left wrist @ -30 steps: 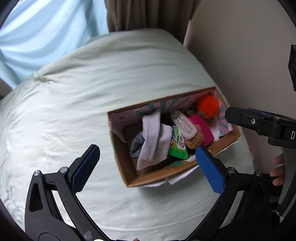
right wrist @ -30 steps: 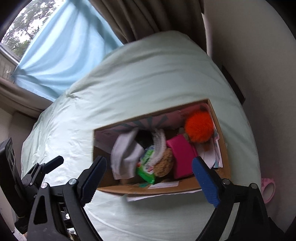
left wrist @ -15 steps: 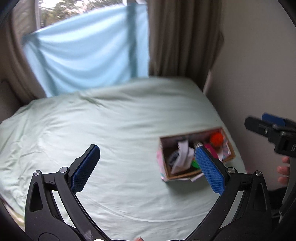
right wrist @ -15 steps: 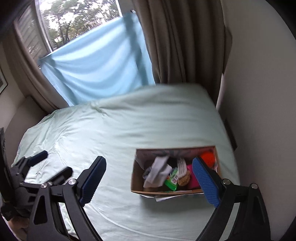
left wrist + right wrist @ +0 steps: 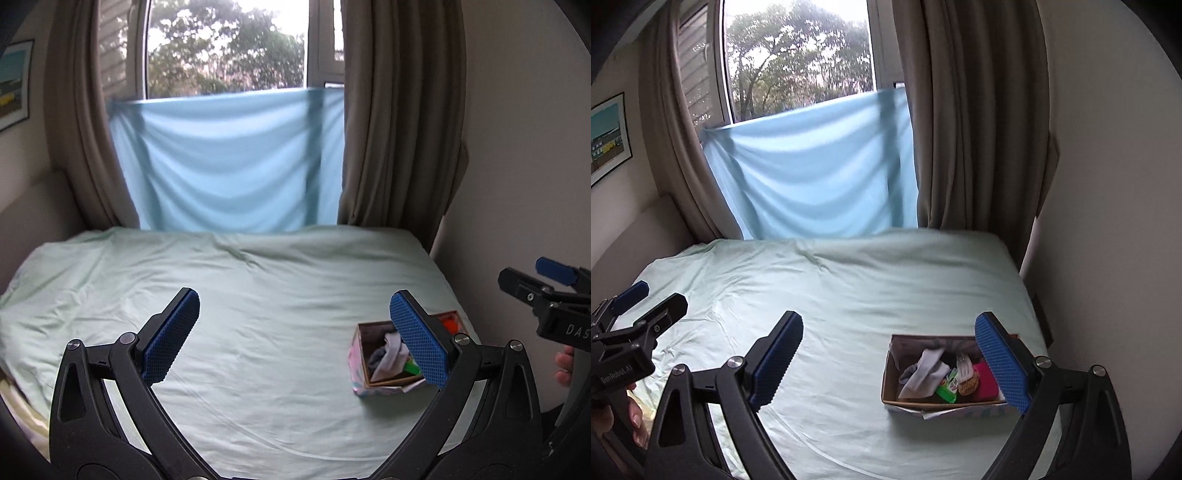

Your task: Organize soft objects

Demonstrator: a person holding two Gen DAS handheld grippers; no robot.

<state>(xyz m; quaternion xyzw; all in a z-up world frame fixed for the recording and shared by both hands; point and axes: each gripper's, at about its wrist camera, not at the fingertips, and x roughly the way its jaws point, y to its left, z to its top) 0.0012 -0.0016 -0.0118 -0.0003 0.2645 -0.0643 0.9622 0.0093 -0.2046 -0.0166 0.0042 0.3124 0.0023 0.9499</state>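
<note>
The cardboard box (image 5: 925, 400) of soft items is sitting beneath the right gripper (image 5: 890, 363) — jaws gaping wide, gripping nothing — on rumpled bedsheet (image 5: 849, 295).

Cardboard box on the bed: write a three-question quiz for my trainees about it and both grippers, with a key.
1. True or false: the left gripper holds a cloth.
2. Which item lies inside the cardboard box? A) white sock B) mug C) book
3. Fill in: the box stands on the ____ side of the bed, seen from both cameras.

Key: 1 false, both it and the right gripper are open and empty; 2 A; 3 right.
</note>
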